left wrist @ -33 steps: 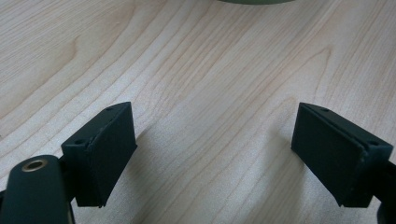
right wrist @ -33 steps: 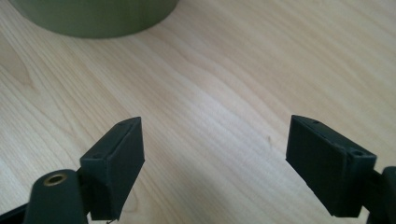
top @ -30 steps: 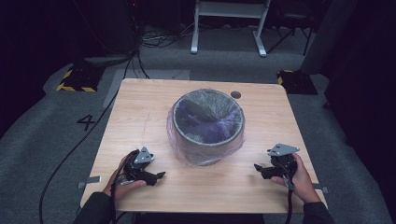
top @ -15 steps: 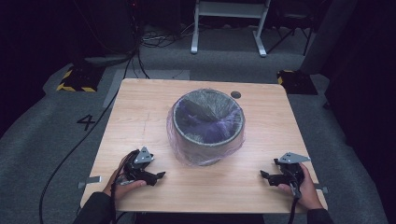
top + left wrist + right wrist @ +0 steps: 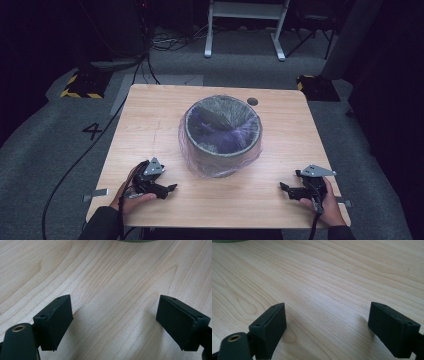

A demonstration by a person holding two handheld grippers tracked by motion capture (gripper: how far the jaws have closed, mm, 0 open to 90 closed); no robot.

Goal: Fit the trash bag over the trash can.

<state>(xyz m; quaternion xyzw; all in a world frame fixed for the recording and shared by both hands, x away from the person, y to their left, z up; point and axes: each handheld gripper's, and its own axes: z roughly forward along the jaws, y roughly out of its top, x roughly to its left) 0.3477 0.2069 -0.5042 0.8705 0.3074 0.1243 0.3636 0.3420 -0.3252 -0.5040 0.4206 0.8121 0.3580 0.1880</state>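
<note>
The bin (image 5: 223, 134), lined with a thin purple bag (image 5: 199, 165), stood mid-table (image 5: 150, 115), between and beyond my two grippers. Nothing lay between it and them. A "4" (image 5: 93, 131) marked the floor at left. My left gripper (image 5: 167, 189) rested low on the near edge, jaws spread and empty; my right gripper (image 5: 285, 188), near the right corner, had just been opening, nothing between its jaws

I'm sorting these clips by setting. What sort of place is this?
Probably a lab or recording studio, not a home: a lone wooden table on grey carpet with a floor marking "4", hazard-striped stand bases, and loose cables in a dark room.
</note>
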